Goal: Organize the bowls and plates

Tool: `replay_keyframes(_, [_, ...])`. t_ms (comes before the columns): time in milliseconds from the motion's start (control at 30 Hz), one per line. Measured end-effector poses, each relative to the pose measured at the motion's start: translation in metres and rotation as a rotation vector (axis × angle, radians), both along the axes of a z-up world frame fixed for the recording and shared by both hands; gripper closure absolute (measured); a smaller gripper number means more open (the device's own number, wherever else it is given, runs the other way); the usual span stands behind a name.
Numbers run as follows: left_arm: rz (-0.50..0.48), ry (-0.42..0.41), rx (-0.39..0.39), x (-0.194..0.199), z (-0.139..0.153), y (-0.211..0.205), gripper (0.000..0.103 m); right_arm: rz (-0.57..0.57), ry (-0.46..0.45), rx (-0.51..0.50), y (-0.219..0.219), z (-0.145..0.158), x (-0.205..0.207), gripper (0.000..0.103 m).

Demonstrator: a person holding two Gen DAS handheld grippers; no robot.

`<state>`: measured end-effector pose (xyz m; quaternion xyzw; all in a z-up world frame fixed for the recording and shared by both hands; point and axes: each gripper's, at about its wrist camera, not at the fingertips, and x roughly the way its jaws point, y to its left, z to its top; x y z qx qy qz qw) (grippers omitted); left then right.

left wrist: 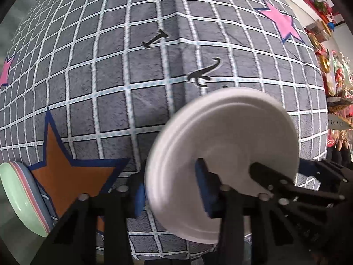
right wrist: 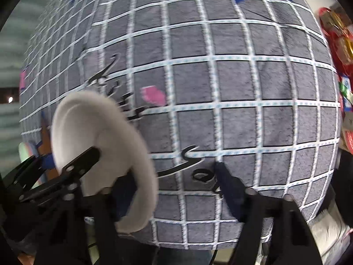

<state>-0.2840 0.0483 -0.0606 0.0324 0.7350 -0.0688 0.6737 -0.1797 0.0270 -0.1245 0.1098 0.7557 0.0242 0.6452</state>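
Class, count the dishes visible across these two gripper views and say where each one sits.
2. A white plate stands on edge between the fingers of the left hand-held gripper. A green bowl with pink and blue rim bands lies tilted at the cloth's left edge. More may be hidden.

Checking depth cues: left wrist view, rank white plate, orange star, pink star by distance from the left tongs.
1. white plate: between the left tongs, rim gripped.
2. orange star: printed just left, low.
3. pink star: far, upper right of the cloth.

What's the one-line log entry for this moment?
left gripper: shut on white plate | right gripper: open, straddling plate rim | green dish: on checked cloth, untouched
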Motion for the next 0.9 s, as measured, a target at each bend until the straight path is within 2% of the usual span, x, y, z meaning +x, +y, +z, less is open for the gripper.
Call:
replay_keyframes(200, [0.010,0.002,0.010,-0.011,0.000,-0.001,0.063,0.007,0.031,0.096,0.008,-0.003,0.004,0.076])
replay_keyframes(267, [0.017,0.014,0.015,-0.018,0.000,-0.004,0.064,0.008,0.038,0.096,0.011,-0.003,0.003,0.078])
replay_keyframes(400, [0.048,0.028,0.020,-0.043,-0.003,-0.012,0.065,0.045,0.041,0.080,0.023,-0.001,-0.003,0.078])
replay_keyframes(667, [0.079,0.017,0.026,-0.078,-0.006,0.033,0.065,0.092,0.037,0.082,0.066,-0.001,-0.004,0.078])
replay_keyframes(900, [0.046,0.021,0.007,-0.103,-0.010,0.077,0.064,0.074,0.043,0.064,0.112,0.002,-0.015,0.078])
